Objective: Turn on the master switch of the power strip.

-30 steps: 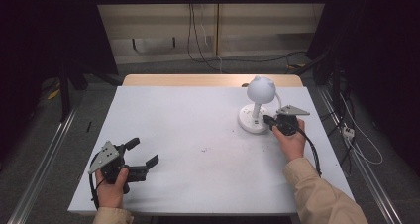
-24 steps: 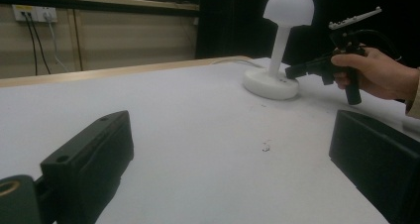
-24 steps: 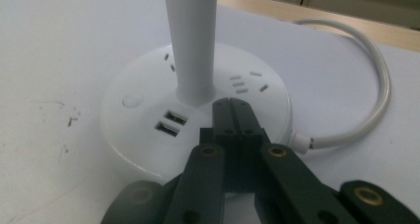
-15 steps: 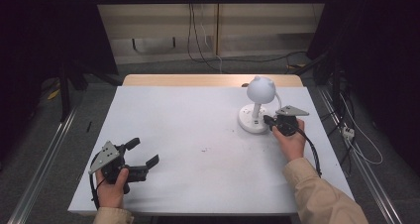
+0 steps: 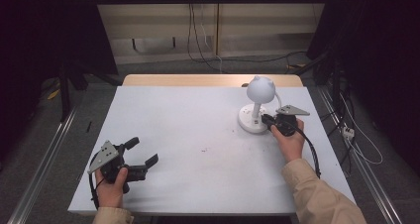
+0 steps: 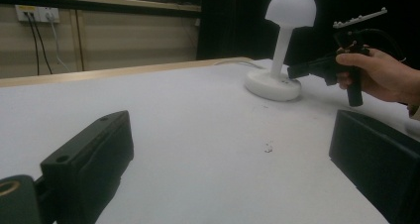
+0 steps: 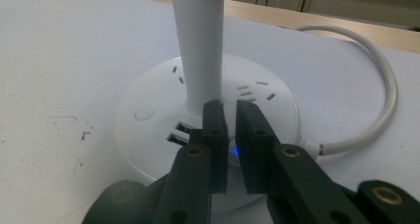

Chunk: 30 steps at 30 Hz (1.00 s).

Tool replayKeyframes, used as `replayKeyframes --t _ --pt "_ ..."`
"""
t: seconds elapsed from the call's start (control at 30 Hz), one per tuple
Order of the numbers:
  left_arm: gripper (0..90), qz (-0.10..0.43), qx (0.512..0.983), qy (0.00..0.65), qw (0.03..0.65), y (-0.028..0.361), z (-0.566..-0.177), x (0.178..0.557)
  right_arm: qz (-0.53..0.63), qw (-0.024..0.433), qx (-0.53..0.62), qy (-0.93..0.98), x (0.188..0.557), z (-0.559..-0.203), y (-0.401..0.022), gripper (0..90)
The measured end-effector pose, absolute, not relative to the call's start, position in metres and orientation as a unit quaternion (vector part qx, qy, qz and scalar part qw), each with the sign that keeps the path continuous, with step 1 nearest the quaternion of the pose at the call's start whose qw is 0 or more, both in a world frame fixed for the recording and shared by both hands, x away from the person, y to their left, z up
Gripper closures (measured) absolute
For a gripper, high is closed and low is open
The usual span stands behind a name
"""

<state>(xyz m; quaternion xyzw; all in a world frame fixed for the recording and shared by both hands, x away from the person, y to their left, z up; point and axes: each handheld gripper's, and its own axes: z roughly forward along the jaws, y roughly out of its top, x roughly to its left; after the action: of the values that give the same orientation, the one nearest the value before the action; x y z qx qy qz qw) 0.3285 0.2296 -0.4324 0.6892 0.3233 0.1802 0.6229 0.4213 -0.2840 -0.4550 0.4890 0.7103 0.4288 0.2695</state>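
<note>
Lamp (image 5: pixel 257 106) base sits under right gripper (image 7: pixel 229 116) tips, jaws nearly together, empty, over a blue light; left gripper (image 5: pixel 142 153) gapes wide.

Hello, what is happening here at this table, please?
A person holds a hand-held gripper in each hand. The right hand-held gripper is over the round base of a white lamp, jaws nearly closed above a small blue light, holding nothing. The left hand-held gripper rests open near the table's front left corner.
</note>
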Motion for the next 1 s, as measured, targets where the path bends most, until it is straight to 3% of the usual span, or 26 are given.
replayKeyframes --t 0.23,0.83,1.0 --pt "3.0 0.18 0.687 0.325 0.624 0.23 -0.432 0.329 0.434 0.27 0.487 0.709 0.418 -0.45 -0.285 76.6" --pt "3.1 0.177 0.688 0.321 0.626 0.226 -0.432 0.332 0.441 0.258 0.511 0.691 0.414 -0.445 -0.288 31.1" --pt "3.0 0.177 0.689 0.32 0.625 0.226 -0.432 0.333 0.445 0.258 0.509 0.69 0.414 -0.445 -0.284 24.5"
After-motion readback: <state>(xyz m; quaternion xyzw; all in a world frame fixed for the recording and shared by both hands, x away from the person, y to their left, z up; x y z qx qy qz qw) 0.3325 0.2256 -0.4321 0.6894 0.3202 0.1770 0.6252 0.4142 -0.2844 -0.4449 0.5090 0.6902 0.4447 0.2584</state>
